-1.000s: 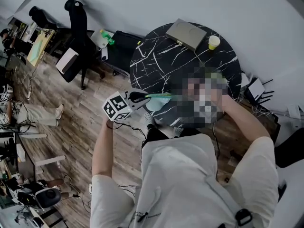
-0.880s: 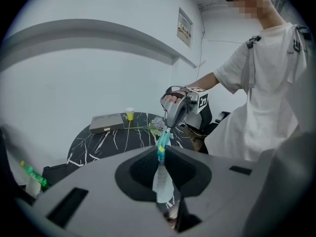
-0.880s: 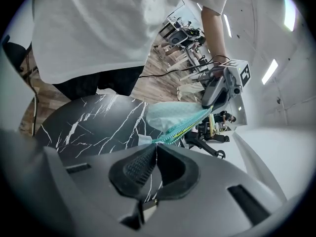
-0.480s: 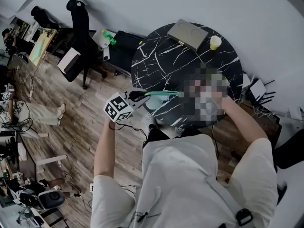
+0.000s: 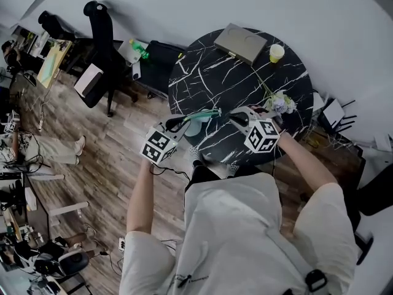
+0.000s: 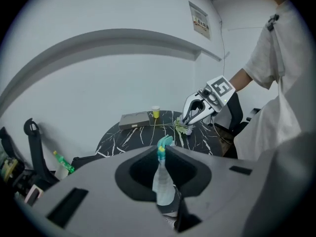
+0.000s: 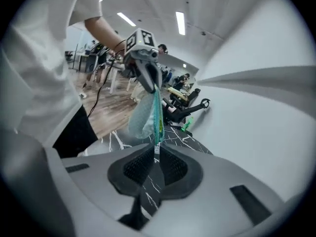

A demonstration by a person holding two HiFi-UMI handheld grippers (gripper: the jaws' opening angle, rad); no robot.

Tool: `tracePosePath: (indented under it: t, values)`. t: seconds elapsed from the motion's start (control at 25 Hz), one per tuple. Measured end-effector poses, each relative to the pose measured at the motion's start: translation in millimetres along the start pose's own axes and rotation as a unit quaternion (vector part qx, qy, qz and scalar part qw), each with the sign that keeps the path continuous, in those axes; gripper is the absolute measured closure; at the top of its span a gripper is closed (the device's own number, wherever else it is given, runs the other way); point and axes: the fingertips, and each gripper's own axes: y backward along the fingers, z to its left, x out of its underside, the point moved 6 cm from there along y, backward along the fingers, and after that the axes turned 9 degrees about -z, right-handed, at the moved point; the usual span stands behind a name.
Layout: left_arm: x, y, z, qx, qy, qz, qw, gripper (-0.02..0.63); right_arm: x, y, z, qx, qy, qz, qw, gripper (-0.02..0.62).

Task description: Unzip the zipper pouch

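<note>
Clenches left tool [image 6: 162, 152] on pouch [image 6: 162, 184]; pinches zipper pull [image 7: 156, 148] in right tool [image 7: 156, 154] with opening jaws. Could slip the pull free between them, dropping pouch slack under left tool.

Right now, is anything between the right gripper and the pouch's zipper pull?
Nothing visible. The zipper pull sits between the right gripper's jaws, which are opening; the left gripper holds the pouch's other end.

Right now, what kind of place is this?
Probably an open office or lab. An office chair stands on a wood floor, cluttered desks line the left side, and strip lights run along the ceiling. The work is happening at a round black table.
</note>
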Motion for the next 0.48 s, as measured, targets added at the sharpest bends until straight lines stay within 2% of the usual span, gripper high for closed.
tracePosePath:
  t: [0.08,0.2,0.48]
  values:
    - [-1.2,-0.4,0.1,-0.013,-0.003,0.003,0.9999,0.549,-5.8,-1.4,-6.9,0.013,-0.086,-0.021,0.996,0.548]
    - [-6.5,0.4,1.0,-0.030,0.006,-0.005,0.9995,0.549,-17.4,-1.5,-17.3,0.031,-0.197,-0.058,0.978,0.546]
    - [-11.8,1.7,-1.7,-0.082,0.047,-0.025,0.9952,0.549,-38.2,-5.8,-29.1,0.075,-0.288,-0.104,0.949,0.538]
